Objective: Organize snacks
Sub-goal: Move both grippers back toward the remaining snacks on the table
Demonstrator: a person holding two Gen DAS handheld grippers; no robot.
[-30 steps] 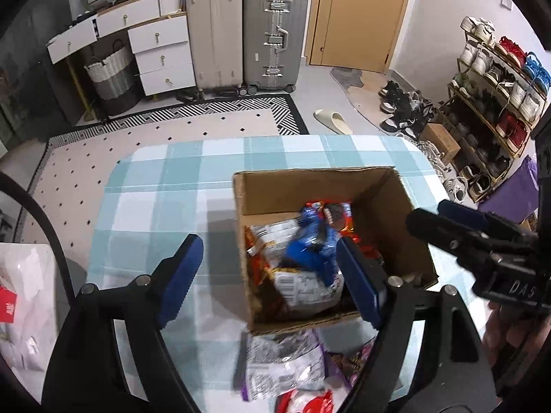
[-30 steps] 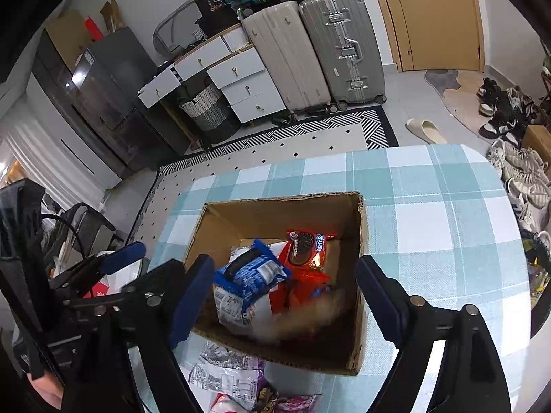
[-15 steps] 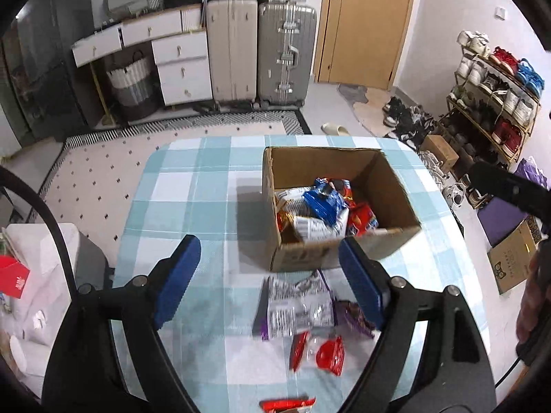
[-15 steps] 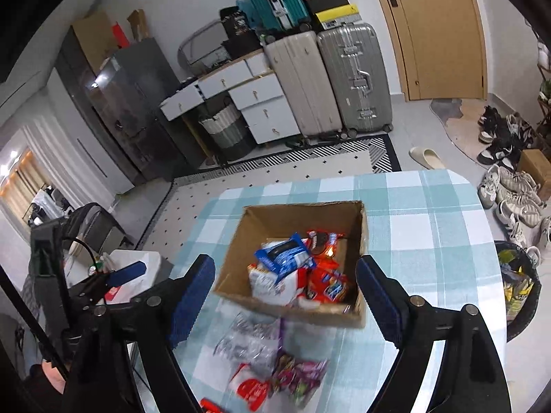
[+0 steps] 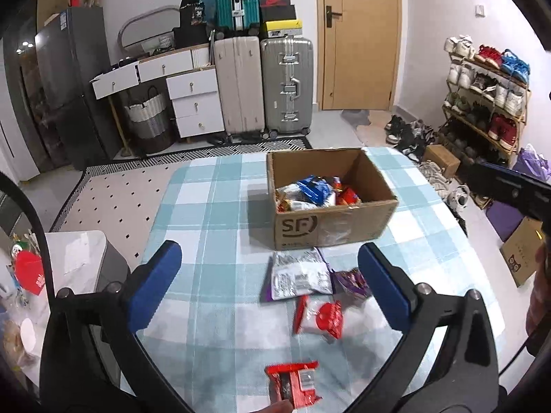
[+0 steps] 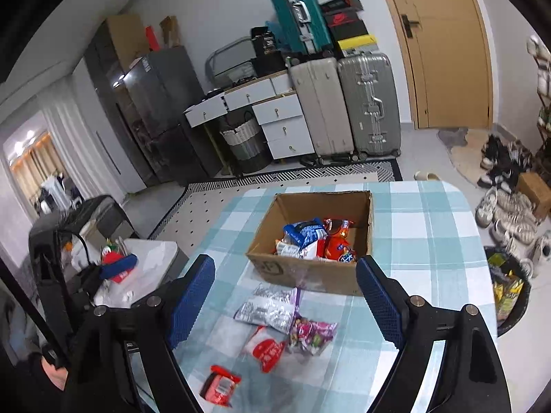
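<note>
An open cardboard box (image 5: 330,227) (image 6: 310,275) stands on the checked table and holds several snack packets, a blue one (image 5: 315,187) (image 6: 303,230) on top. In front of it lie a silver packet (image 5: 299,273) (image 6: 272,306), a purple one (image 5: 349,280) (image 6: 311,335), a red-and-white one (image 5: 322,316) (image 6: 265,347) and a red one (image 5: 292,383) (image 6: 220,383). My left gripper (image 5: 268,285) is open and empty, above the loose packets. My right gripper (image 6: 286,299) is open and empty, above the same packets.
The table (image 5: 213,213) has a blue-and-white checked cloth. A white side table (image 6: 151,268) with clutter stands to its left. Suitcases (image 5: 261,86), drawers, a door and a shoe rack (image 5: 482,96) line the room behind. A bin (image 6: 509,289) sits at the right.
Both grippers have pulled back and up from the box, staying open. The loose packets in front of the box have come into full view.
</note>
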